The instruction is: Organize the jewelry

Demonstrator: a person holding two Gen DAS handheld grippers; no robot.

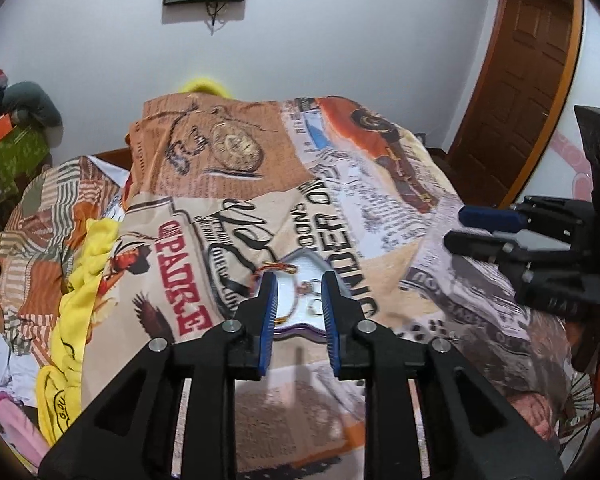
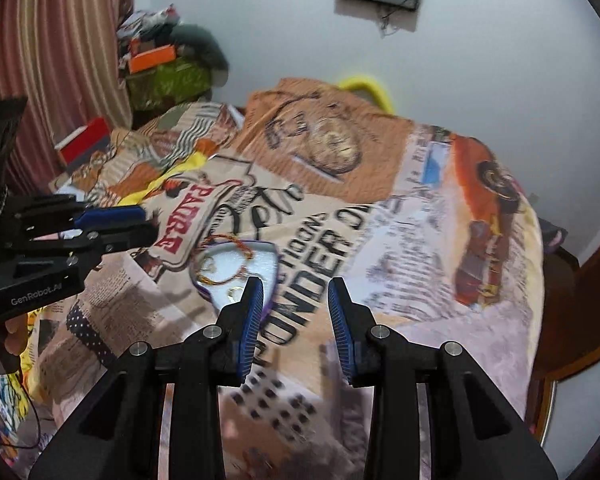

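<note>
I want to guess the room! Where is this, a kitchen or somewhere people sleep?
Most likely a bedroom. A bed covered by a printed blanket fills the view, a striped curtain hangs at the side, and clothes are piled in the corner. A wooden door leads out.

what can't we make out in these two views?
- Small jewelry in the tray: left wrist view, partly behind the left tongs, too small to identify.
- Tray's near edge: right wrist view, behind a fingertip of the right tongs.
- Braided bracelet: motion-blurred, clasp unclear.
</note>
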